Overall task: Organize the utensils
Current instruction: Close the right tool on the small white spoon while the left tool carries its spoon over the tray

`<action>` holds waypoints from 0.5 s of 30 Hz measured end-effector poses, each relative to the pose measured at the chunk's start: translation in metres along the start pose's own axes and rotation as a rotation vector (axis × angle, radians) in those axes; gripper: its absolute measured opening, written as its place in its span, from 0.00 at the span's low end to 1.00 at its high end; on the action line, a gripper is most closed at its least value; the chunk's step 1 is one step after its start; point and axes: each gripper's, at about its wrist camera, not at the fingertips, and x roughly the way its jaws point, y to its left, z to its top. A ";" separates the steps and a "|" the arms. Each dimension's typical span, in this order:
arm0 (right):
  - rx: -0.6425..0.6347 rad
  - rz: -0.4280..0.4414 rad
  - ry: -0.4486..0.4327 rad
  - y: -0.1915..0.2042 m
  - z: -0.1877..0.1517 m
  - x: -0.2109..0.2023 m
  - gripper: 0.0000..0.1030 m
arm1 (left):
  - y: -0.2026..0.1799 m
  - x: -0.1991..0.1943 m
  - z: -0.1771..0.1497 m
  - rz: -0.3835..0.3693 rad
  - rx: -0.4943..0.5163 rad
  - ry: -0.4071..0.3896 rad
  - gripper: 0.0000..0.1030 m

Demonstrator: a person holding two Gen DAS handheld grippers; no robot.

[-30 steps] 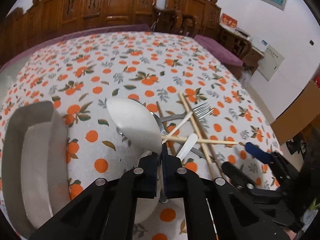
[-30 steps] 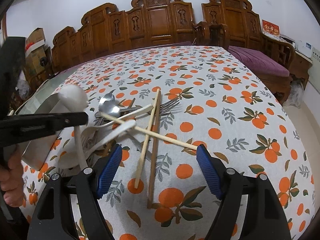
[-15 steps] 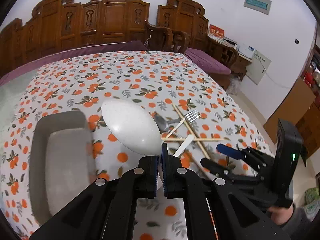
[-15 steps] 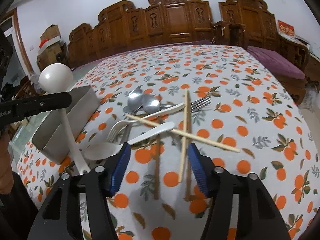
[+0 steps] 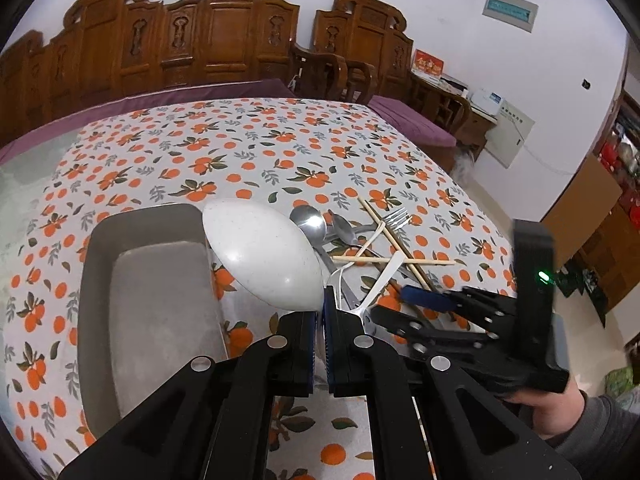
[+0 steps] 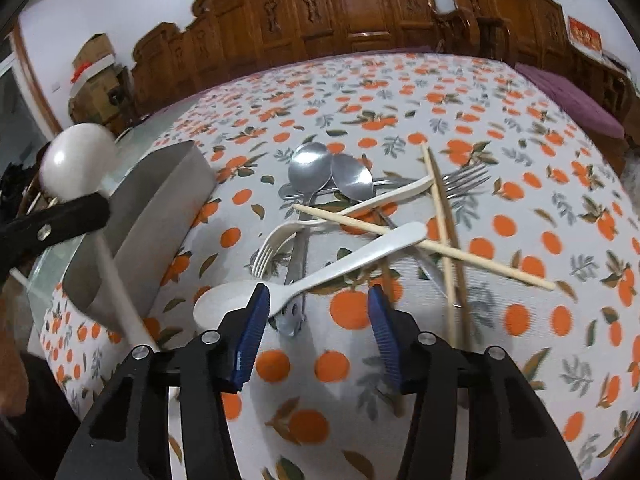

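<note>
My left gripper [image 5: 322, 320] is shut on the handle of a large white spoon [image 5: 260, 256], held in the air beside the grey tray [image 5: 140, 224]. In the right wrist view that spoon [image 6: 76, 160] stands up at the left, in front of the tray [image 6: 160, 208]. My right gripper [image 6: 318, 320] hovers low over the near end of the utensil pile with its jaws closing. A white plastic spoon [image 6: 340, 264] and a metal handle lie under the gap; the pads press on nothing. The pile also holds two metal spoons [image 6: 310, 168], a metal fork [image 6: 464, 178], a white fork [image 6: 280, 240] and chopsticks [image 6: 440, 208].
The table carries an orange-print cloth [image 5: 248, 148]. Carved wooden chairs [image 5: 224, 40] line its far side. The table's edge falls off at the right [image 5: 460, 184]. A person's hand [image 5: 552, 408] holds the right gripper. Cardboard boxes [image 6: 94, 60] stand at the back left.
My left gripper has lifted the white spoon away from the pile toward the grey tray. My right gripper has moved left over the white plastic spoon, and its jaws have narrowed.
</note>
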 end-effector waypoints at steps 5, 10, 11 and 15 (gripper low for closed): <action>0.041 -0.045 0.018 0.000 0.012 0.016 0.49 | 0.005 -0.006 0.001 -0.025 -0.009 -0.008 0.03; 0.010 -0.126 0.026 0.005 0.018 0.022 0.42 | 0.013 -0.018 0.003 -0.035 -0.025 -0.029 0.03; -0.003 -0.147 0.029 0.008 0.018 0.023 0.39 | 0.014 -0.021 0.003 -0.038 -0.026 -0.035 0.03; -0.011 -0.161 0.041 0.007 0.015 0.020 0.21 | 0.018 -0.030 0.006 -0.045 -0.031 -0.053 0.03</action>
